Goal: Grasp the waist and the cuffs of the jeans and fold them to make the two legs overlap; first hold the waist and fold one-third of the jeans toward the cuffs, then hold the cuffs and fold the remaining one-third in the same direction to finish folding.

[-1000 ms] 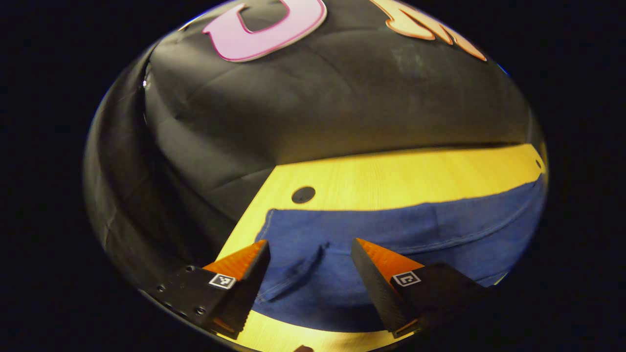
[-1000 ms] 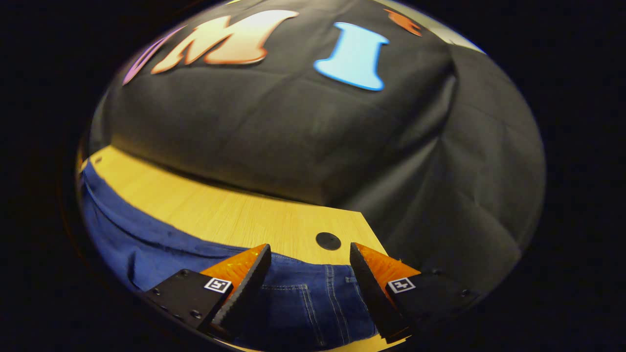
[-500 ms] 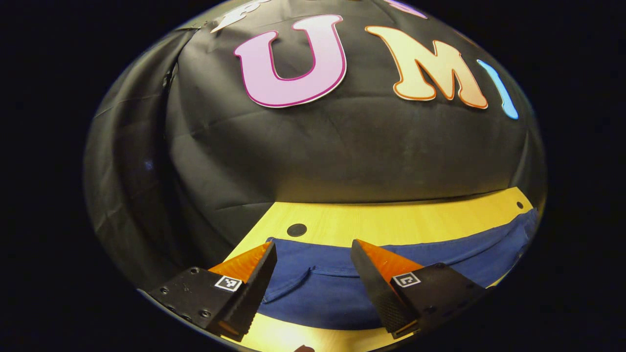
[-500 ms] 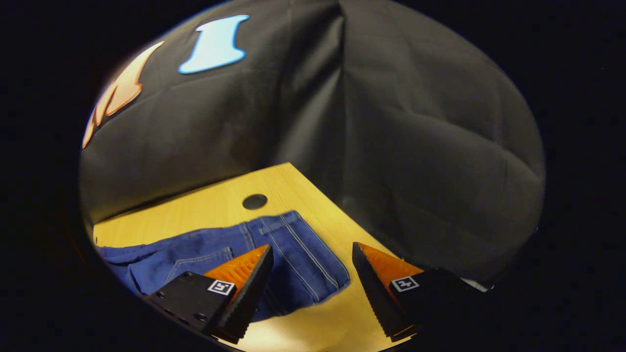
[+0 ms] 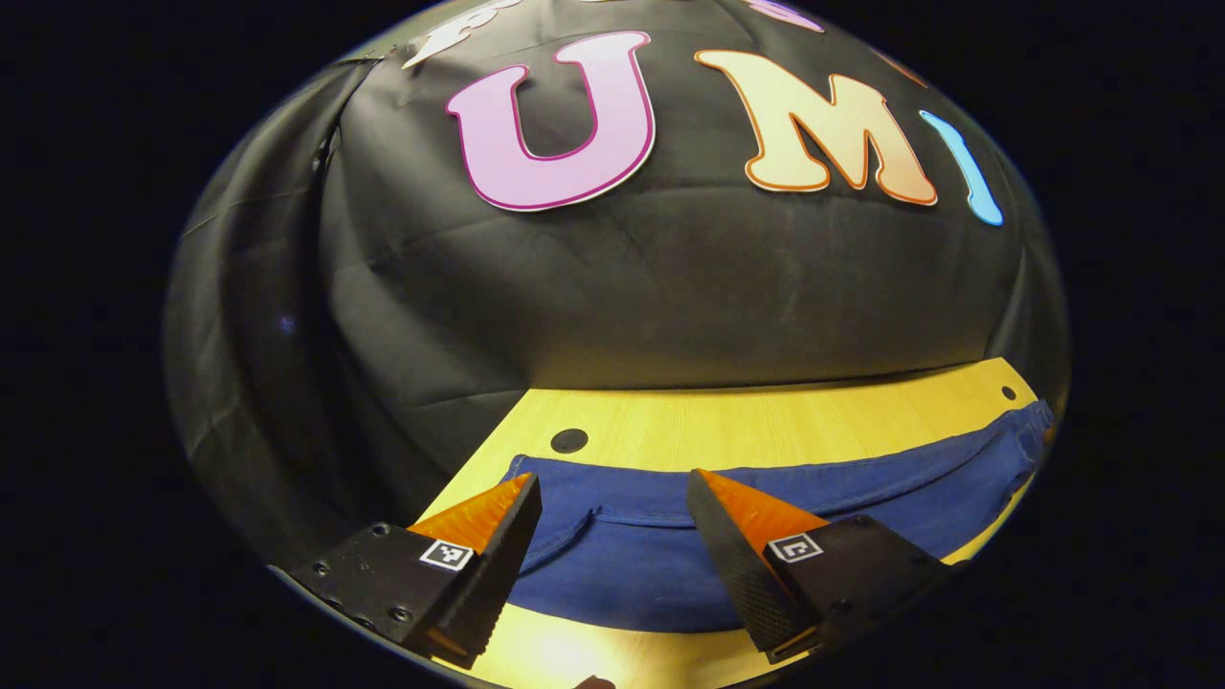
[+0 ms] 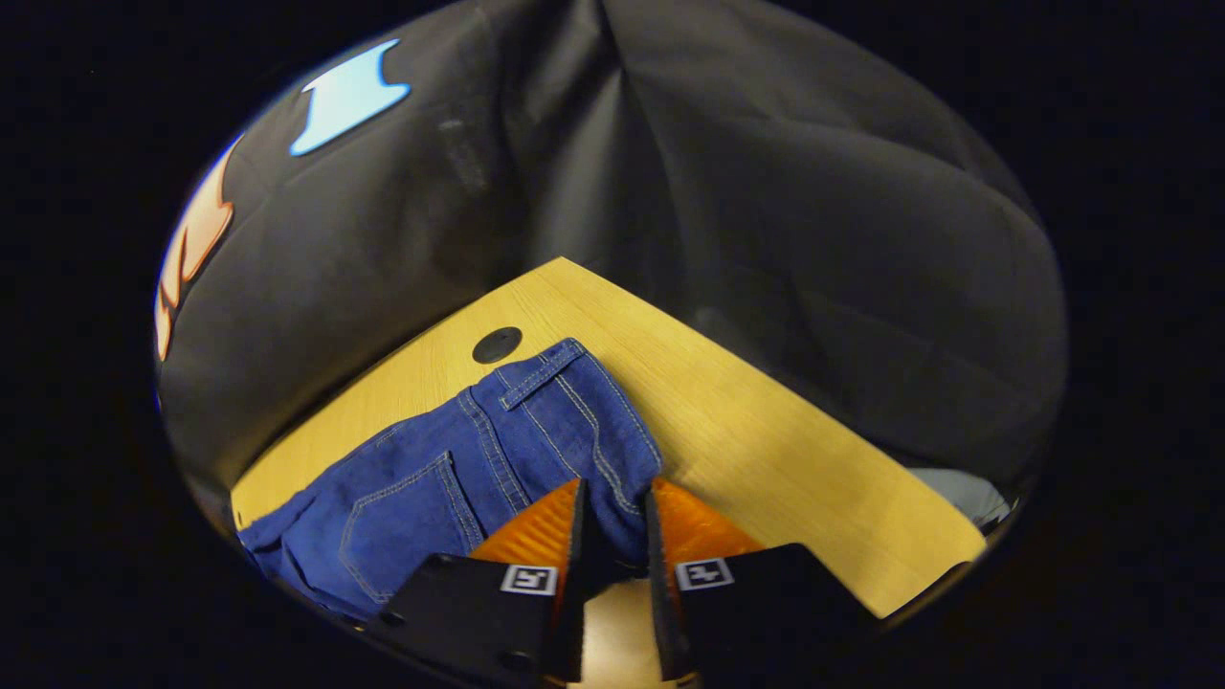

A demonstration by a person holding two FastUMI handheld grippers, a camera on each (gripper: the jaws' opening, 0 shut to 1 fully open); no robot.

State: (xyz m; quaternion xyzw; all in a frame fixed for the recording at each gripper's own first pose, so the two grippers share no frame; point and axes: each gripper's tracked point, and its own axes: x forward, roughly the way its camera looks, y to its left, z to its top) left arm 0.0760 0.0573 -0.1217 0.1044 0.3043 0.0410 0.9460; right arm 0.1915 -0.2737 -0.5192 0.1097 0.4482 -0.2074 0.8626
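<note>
Denim, blue, lies spread along the wooden table (image 5: 766,426): the jeans (image 5: 766,498) stretch across it, one end near a dark round hole (image 5: 568,440) at the table's left corner, the other end running off toward the right.

Right gripper (image 6: 612,517): jaws nearly closed, a fold of cloth at the near corner of the waist (image 6: 565,421) pinched between them. Both fingers appear to press on the fabric.

Left gripper (image 5: 608,502): jaws wide apart, nothing between them. It hangs over the cuff end of the jeans, with cloth showing through the gap. Whether the tips touch the fabric cannot be told.

Step in hand, as judged: the first one, taking hold of waist and cuffs to lay one leg over the other. Waist end looks secured; cuff end not yet gripped. The next move likely calls for the left gripper to drop onto the near cuff edge and close, so that both ends lift together.

Views compared: the right gripper view gives the waist detail, namely the waistband, a belt loop, a back pocket (image 6: 402,517) and pale seam stitching, beside another dark hole (image 6: 497,344). The left gripper view gives the garment's whole length and a curved seam near the cuff end.
</note>
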